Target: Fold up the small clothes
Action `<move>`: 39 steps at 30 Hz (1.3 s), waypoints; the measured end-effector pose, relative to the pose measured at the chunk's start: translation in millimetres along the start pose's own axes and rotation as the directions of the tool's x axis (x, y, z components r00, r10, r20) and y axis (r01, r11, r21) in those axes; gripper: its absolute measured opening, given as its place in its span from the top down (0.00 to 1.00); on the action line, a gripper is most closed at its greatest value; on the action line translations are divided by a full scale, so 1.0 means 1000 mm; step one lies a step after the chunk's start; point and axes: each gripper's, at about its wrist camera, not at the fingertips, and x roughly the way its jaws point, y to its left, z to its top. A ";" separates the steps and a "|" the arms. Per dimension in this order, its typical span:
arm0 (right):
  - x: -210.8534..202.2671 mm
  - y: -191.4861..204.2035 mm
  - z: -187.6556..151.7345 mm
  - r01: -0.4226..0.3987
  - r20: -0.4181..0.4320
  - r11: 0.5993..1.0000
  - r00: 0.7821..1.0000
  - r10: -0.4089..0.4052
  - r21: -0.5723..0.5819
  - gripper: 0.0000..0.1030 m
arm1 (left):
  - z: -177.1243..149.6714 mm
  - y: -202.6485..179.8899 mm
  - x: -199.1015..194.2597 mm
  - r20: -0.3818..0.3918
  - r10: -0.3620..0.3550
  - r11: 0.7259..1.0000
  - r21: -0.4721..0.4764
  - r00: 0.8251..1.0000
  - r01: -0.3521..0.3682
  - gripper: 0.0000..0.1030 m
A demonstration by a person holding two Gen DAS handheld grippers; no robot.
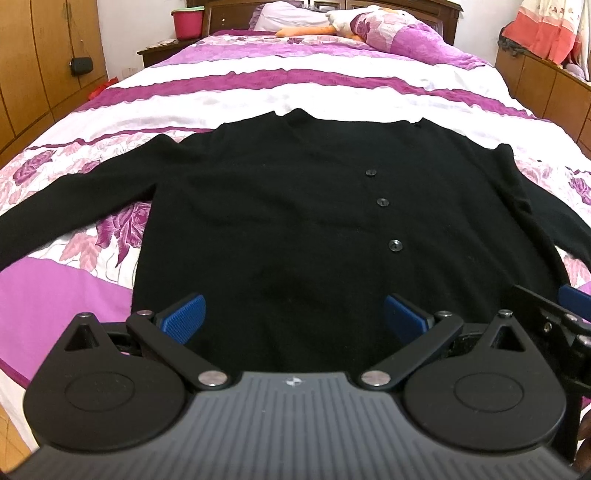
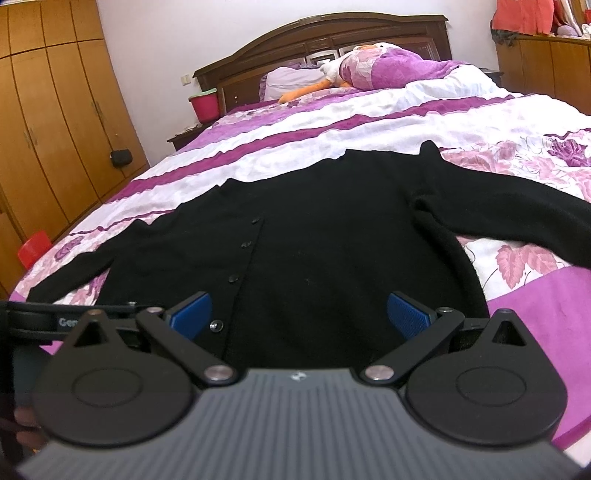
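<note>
A black buttoned cardigan (image 1: pixel 280 206) lies flat and face up on the bed, both sleeves spread out to the sides, hem nearest me. It also shows in the right wrist view (image 2: pixel 332 236). My left gripper (image 1: pixel 295 317) is open and empty, just above the hem's left half. My right gripper (image 2: pixel 299 317) is open and empty, over the hem's right half, near the lowest button (image 2: pixel 216 325). The right gripper's fingers (image 1: pixel 572 295) show at the right edge of the left wrist view.
The bed has a purple and white floral cover (image 1: pixel 258 88). Pillows and a stuffed toy (image 2: pixel 332 74) lie by the wooden headboard (image 2: pixel 321 33). A pink bucket (image 1: pixel 187 23) stands on the nightstand. Wooden wardrobes (image 2: pixel 48 110) line the left wall.
</note>
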 end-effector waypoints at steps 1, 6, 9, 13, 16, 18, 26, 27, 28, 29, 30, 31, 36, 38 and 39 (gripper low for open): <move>0.000 0.000 0.000 -0.001 -0.002 1.000 1.000 0.001 0.000 0.00 | 0.000 0.000 0.000 -0.001 -0.001 1.000 0.001 1.000 0.001 0.00; 0.002 0.000 -0.001 -0.007 -0.009 1.000 1.000 0.007 0.003 0.00 | 0.000 0.000 0.001 -0.001 -0.003 1.000 0.001 1.000 0.003 0.00; 0.002 -0.001 -0.001 -0.009 -0.009 1.000 1.000 0.009 0.002 0.00 | 0.000 0.000 0.002 -0.003 -0.002 1.000 -0.001 1.000 0.002 0.00; 0.003 -0.002 0.000 -0.010 -0.010 1.000 1.000 0.010 0.001 0.00 | 0.000 0.000 0.003 -0.003 0.000 1.000 -0.004 1.000 0.000 0.00; 0.003 -0.002 0.000 -0.012 -0.009 1.000 1.000 0.012 -0.002 0.00 | 0.000 0.000 0.003 -0.003 0.000 1.000 -0.002 1.000 0.000 0.00; 0.003 -0.002 -0.001 -0.014 -0.008 1.000 1.000 0.014 -0.004 0.00 | 0.000 0.000 0.003 -0.002 0.000 1.000 -0.002 1.000 0.000 0.00; 0.002 -0.003 -0.002 -0.018 -0.009 1.000 1.000 0.018 -0.005 0.00 | 0.001 -0.004 0.006 -0.010 -0.004 1.000 0.009 1.000 0.004 0.00; 0.002 -0.003 -0.002 -0.018 -0.010 1.000 1.000 0.018 -0.004 0.00 | 0.001 -0.006 0.007 -0.013 -0.004 1.000 0.012 1.000 0.004 0.00; 0.002 -0.004 -0.002 -0.018 -0.010 1.000 1.000 0.018 -0.003 0.00 | 0.001 -0.007 0.008 -0.015 -0.004 1.000 0.015 1.000 0.004 0.00; 0.002 -0.005 -0.002 -0.018 -0.010 1.000 1.000 0.018 -0.001 0.00 | 0.001 -0.008 0.009 -0.018 -0.004 1.000 0.018 1.000 0.004 0.00; 0.002 -0.006 -0.002 -0.018 -0.011 1.000 1.000 0.018 0.002 0.00 | 0.001 -0.009 0.010 -0.020 -0.003 1.000 0.021 1.000 0.004 0.00; 0.002 -0.008 -0.002 -0.017 -0.012 1.000 1.000 0.017 0.004 0.00 | 0.001 -0.011 0.011 -0.021 -0.003 1.000 0.025 1.000 0.004 0.00; 0.004 -0.024 0.003 -0.013 -0.015 1.000 1.000 0.013 0.020 0.00 | 0.004 -0.016 0.017 -0.020 -0.013 0.999 0.033 1.000 0.013 0.00; 0.003 -0.036 0.006 0.004 -0.006 0.999 1.000 -0.003 0.034 0.00 | 0.007 -0.018 0.021 -0.013 -0.010 0.999 0.033 1.000 0.011 0.00; 0.002 -0.043 0.008 0.019 0.000 0.999 1.000 -0.019 0.050 0.00 | 0.008 -0.019 0.024 -0.011 -0.007 0.999 0.035 1.000 0.007 0.00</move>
